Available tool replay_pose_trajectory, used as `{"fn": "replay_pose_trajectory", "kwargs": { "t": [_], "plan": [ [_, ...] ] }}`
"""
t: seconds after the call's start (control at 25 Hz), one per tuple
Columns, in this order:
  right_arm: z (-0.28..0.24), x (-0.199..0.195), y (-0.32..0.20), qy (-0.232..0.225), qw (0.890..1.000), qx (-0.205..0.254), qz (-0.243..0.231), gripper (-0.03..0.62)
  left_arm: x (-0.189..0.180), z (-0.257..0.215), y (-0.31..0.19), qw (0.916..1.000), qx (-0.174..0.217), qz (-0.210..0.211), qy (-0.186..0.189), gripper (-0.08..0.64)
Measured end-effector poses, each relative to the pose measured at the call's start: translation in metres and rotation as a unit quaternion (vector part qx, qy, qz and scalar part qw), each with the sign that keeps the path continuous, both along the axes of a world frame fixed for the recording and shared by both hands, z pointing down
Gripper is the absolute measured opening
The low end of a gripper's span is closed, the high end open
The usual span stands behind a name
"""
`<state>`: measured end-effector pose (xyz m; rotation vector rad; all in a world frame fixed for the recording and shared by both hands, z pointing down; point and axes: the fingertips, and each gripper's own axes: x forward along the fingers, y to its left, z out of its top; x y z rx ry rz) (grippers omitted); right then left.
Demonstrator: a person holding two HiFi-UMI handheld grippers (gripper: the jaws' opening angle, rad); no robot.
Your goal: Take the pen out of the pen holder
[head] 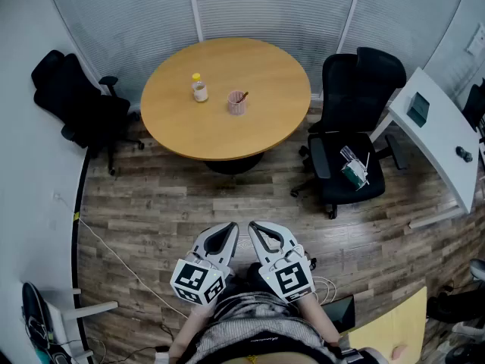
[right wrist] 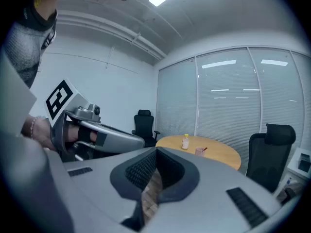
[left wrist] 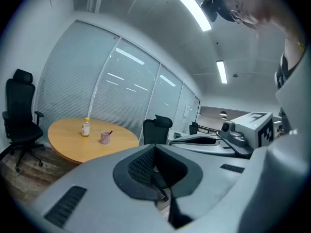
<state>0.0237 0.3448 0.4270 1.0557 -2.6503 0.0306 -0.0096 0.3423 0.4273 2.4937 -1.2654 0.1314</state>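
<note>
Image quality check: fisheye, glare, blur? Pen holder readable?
Head view: strong fisheye, the glass wall bows; light is even; pen holder small but sharp on the table. Left gripper view: dark vignetted corners, ceiling strip light blown out. Right gripper view: same vignette; pen holder tiny and soft.

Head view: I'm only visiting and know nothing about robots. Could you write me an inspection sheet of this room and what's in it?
Surface: round wooden table, well ahead of both grippers.
Job's things: pink pen holder upright on the table, pen standing in it.
Clutter: small yellow-capped bottle beside the holder, not touching it.
Grippers: left gripper and right gripper both shut, nothing between the jaws, held low by the person's body.
Cables: thin white cable lying across the wood floor.
Surroundings: black chair at the left, second black chair with small items on its seat, white desk, blinds behind.
</note>
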Motion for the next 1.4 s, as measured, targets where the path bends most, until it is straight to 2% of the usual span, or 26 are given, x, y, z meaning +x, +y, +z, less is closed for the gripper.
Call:
{"fn": "replay_pose_trajectory", "kwargs": {
  "t": [0.12,0.2,0.44,0.64,0.96,1.2,1.4],
  "plan": [
    [-0.003,0.004,-0.005,-0.033,0.999,-0.011,0.005,0.023,0.004,0.000,-0.004,1.0000,0.001,-0.003,0.000,0.005],
    [-0.002,0.008,-0.009,-0.039,0.999,-0.013,0.004,0.023,0.007,0.003,-0.006,1.0000,0.000,-0.006,-0.002,0.005],
    [0.006,0.013,-0.019,-0.015,1.000,-0.004,-0.022,0.023,0.011,0.010,-0.012,0.9997,-0.009,-0.020,0.003,0.005],
    [0.006,0.013,-0.032,-0.024,1.000,-0.012,-0.011,0.023,0.010,0.013,-0.024,0.9998,-0.014,-0.016,0.005,0.005],
    [0.010,0.016,-0.076,-0.023,1.000,-0.011,0.015,0.023,0.014,0.017,-0.074,0.9996,-0.014,0.009,0.022,0.005],
    [0.011,0.004,-0.130,-0.008,1.000,-0.003,0.025,0.023,0.009,0.014,-0.134,0.9990,-0.006,0.037,0.023,0.005],
    [0.012,-0.011,-0.172,-0.011,0.999,-0.004,0.036,0.023,-0.005,0.014,-0.178,0.9986,-0.005,0.045,0.028,0.005]
  ]
}}
